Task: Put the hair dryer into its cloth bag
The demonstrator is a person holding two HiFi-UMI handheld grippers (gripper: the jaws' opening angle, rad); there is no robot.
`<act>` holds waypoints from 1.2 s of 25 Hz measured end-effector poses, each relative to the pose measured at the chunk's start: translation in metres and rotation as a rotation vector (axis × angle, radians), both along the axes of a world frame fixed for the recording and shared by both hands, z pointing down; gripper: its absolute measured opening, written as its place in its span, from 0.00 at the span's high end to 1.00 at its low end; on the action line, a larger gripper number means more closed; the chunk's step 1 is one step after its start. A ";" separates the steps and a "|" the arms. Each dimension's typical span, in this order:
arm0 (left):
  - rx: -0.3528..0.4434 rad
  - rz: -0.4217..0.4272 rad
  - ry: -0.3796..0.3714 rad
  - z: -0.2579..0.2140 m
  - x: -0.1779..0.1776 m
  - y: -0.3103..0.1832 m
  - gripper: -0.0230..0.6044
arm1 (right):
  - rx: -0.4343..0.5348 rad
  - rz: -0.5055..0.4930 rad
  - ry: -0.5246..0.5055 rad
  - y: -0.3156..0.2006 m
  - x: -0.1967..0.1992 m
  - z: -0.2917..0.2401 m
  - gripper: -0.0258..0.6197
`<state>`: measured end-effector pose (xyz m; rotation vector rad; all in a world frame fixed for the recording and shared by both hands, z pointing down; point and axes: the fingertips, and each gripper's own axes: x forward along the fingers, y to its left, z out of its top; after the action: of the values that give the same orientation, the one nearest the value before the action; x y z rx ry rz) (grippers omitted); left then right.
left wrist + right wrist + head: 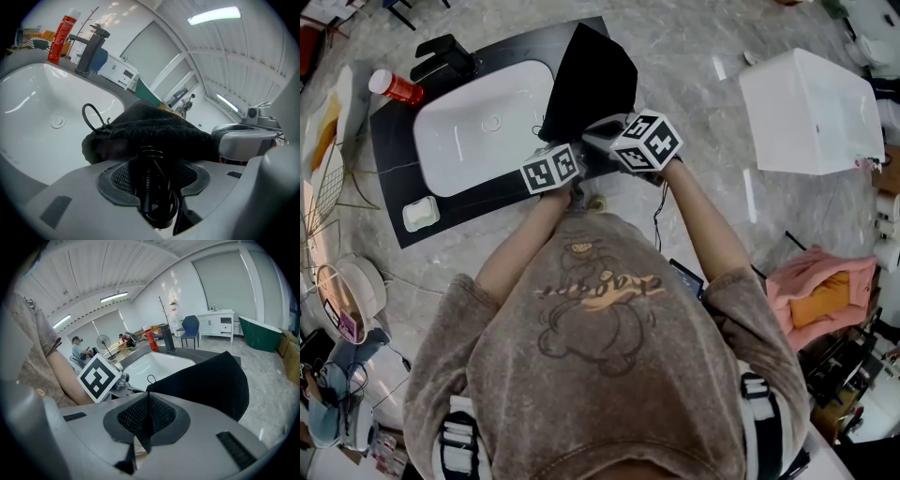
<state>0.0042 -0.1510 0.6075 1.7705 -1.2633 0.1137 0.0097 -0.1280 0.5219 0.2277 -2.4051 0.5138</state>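
The black cloth bag (588, 80) hangs over the right end of the white basin (483, 127). My right gripper (598, 131) is shut on a thin fold of the bag's cloth (206, 380), pinched between its pads (161, 416). My left gripper (569, 145) is next to it at the bag's mouth (110, 145). A coiled bundle of the hair dryer's black cord (157, 187) is clamped between the left jaws and runs into the bag. The bag's drawstring loop (91, 117) sticks up. The dryer's body is hidden.
A black faucet (441, 56) and a red bottle (394, 86) stand behind the basin on the dark counter (389, 159). A small white dish (420, 214) sits at its near corner. A white box (811, 112) and pink cloth (820, 291) lie on the right.
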 end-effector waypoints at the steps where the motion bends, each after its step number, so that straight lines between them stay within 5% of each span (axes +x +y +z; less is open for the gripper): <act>1: 0.000 -0.008 0.009 0.000 0.001 -0.001 0.62 | 0.000 -0.001 -0.001 0.000 -0.001 0.000 0.94; 30: 0.041 -0.025 0.043 0.004 -0.001 -0.035 0.63 | -0.030 0.014 -0.015 -0.011 -0.006 0.002 0.94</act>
<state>0.0034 -0.1855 0.6120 1.7830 -1.2645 0.0358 0.0035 -0.1387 0.5236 0.2287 -2.4102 0.5593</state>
